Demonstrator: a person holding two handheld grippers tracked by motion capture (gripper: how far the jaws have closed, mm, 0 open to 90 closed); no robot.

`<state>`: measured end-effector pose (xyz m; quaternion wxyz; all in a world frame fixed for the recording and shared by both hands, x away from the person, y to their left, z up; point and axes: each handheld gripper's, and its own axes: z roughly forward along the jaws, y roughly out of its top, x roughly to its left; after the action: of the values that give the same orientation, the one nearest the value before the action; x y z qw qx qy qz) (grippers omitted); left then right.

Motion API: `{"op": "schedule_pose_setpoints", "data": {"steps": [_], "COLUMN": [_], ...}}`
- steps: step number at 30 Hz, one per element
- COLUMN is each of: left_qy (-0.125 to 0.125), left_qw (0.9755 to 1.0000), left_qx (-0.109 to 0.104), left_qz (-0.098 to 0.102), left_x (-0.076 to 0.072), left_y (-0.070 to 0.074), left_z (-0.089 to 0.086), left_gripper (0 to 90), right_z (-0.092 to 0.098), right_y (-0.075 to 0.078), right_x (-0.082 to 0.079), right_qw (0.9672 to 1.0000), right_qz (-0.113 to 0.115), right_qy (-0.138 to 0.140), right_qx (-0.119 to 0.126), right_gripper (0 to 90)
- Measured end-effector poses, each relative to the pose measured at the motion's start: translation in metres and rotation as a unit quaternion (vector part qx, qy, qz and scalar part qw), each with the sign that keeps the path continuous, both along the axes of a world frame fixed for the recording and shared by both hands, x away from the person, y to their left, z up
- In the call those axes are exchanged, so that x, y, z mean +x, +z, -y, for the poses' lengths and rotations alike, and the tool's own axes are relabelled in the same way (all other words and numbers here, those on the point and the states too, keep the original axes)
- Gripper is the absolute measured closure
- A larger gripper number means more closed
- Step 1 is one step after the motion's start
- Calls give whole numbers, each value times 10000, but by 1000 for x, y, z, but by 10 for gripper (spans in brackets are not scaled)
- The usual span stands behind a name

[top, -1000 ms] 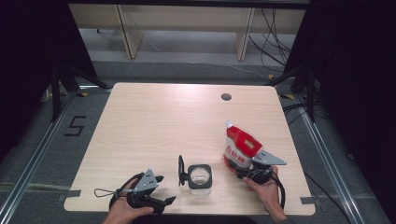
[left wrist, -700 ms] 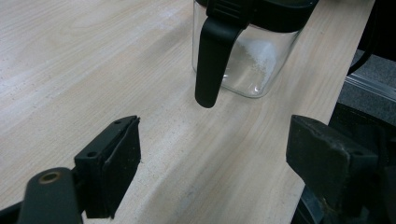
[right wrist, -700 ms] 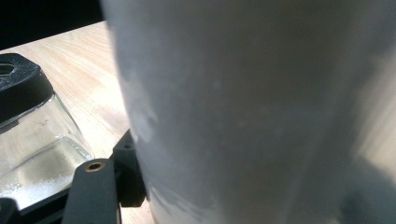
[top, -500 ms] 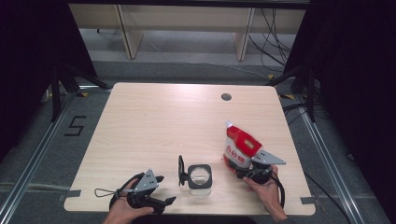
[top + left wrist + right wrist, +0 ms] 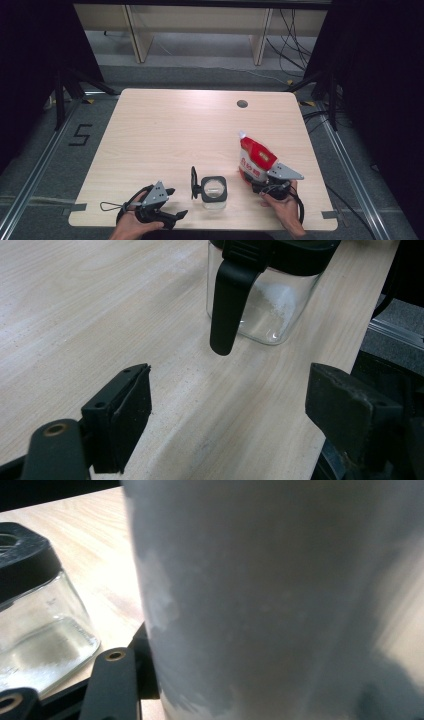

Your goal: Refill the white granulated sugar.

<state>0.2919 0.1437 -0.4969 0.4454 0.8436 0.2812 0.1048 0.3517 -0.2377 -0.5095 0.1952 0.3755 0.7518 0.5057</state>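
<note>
Your right gripper (image 5: 261, 186) has just been closing on the pouch (image 5: 254, 159); grip it firmly. Keep the left gripper (image 5: 175, 216) wide near the jar (image 5: 214, 189).

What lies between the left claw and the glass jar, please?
Only bare tabletop separates the left claw from the glass jar, as the left gripper view shows.

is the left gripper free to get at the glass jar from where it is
Probably yes. The left gripper has its jaws wide apart with nothing between them, and bare table lies between it and the glass jar. The jar's hanging black lid faces it and might get in the way.
</note>
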Motion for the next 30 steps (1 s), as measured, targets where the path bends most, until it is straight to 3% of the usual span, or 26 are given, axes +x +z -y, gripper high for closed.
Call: {"op": "schedule_pose_setpoints", "data": {"steps": [1,5,6,7,9,10,11,12,14,15,16,17,18,19,20,22,24,25,26,29,30], "left_qy": [11,-1,-7,-7,-15,-14,-8,-10,-93,-144,-136,-132,-89,-94,-89,-94,-122,-33,-33,-5,4], "left_qw": [10000,10000,10000,10000,10000,10000,10000,10000,9999,9997,9997,9997,9999,9999,9999,9999,9999,10000,10000,10000,10000], "left_qx": [1,10,12,14,16,-12,-28,-19,23,128,154,125,44,53,15,18,60,2,2,-28,-36], "left_qz": [6,8,10,6,3,-1,0,-7,79,116,138,131,106,114,87,77,77,-16,-16,-26,-25], "left_x": [0,0,0,0,0,0,0,0,1,2,2,2,2,2,1,1,2,0,0,0,0], "left_y": [0,0,0,0,0,0,0,0,0,1,1,1,0,0,0,0,0,0,0,0,0], "left_z": [0,0,0,0,-1,0,0,-1,-1,-3,-3,-3,-2,-2,-2,-2,-2,-1,-1,-1,-1], "left_gripper": [183,183,183,184,184,184,184,184,184,184,184,184,184,184,184,184,184,184,184,185,185], "right_z": [4,6,7,7,5,3,2,3,1,0,1,0,0,0,-1,2,3,4,6,7,8], "right_y": [0,2,0,2,2,2,3,2,3,3,4,5,6,6,7,9,12,13,16,22,23], "right_x": [2,-6,-4,-5,-8,-10,-11,-9,-13,-13,-13,-15,-15,-15,-20,-19,-23,-23,-24,-29,-31], "right_qw": [9998,9999,9994,9995,9994,9995,9993,9988,9989,9986,9988,9985,9980,9980,9985,9981,9985,9979,9975,9969,9965], "right_qz": [133,11,296,185,266,117,136,404,171,232,275,314,302,405,212,371,368,482,591,658,748], "right_qy": [54,97,162,259,211,256,290,285,386,414,411,413,538,477,431,485,355,410,373,432,369], "right_qx": [-146,-34,-40,-26,46,108,167,53,185,232,42,148,132,58,257,87,168,123,-56,26,-81], "right_gripper": [411,413,413,414,415,415,415,415,415,415,415,415,416,416,416,415,416,416,416,416,416]}}
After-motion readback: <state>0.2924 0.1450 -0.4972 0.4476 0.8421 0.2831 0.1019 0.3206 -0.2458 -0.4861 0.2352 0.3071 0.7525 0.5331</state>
